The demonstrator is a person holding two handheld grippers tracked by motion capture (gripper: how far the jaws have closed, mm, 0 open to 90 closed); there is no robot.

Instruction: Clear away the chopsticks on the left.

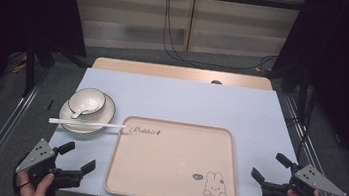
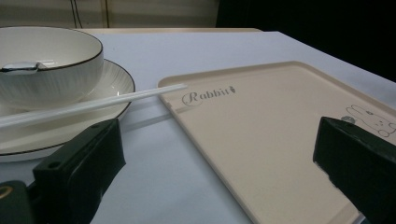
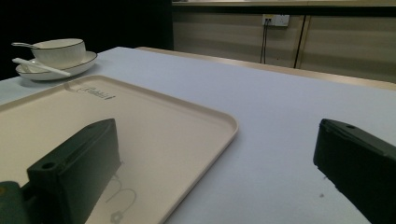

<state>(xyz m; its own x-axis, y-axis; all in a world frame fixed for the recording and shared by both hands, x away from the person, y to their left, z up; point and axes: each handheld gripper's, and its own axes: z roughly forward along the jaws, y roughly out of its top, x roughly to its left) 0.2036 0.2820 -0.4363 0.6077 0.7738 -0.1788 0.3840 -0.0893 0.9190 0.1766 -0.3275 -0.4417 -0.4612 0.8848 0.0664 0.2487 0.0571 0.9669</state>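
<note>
A cream tray (image 1: 175,161) is lying in the middle of the pale blue table (image 1: 241,111), showing the script word "Rabbit" (image 1: 145,131) near its far left corner and a small rabbit drawing (image 1: 214,184) near its front right corner. Left of it, a bowl (image 1: 87,101) holding a spoon (image 1: 80,113) is sitting on a plate (image 1: 70,114), with white chopsticks (image 1: 86,124) lying across the plate, tips reaching the tray's rim. The left gripper (image 1: 77,156) and right gripper (image 1: 267,168) are hovering at either side of the tray, both spread wide, holding nothing.

Beige tray (image 1: 174,163) w/ bunny drawing + "Rabbit" script. White bowl (image 1: 87,101) & plate (image 1: 105,114), thin dark rims. White chopsticks (image 1: 87,124). Pale blue-grey table (image 1: 187,99). Black tongs.
</note>
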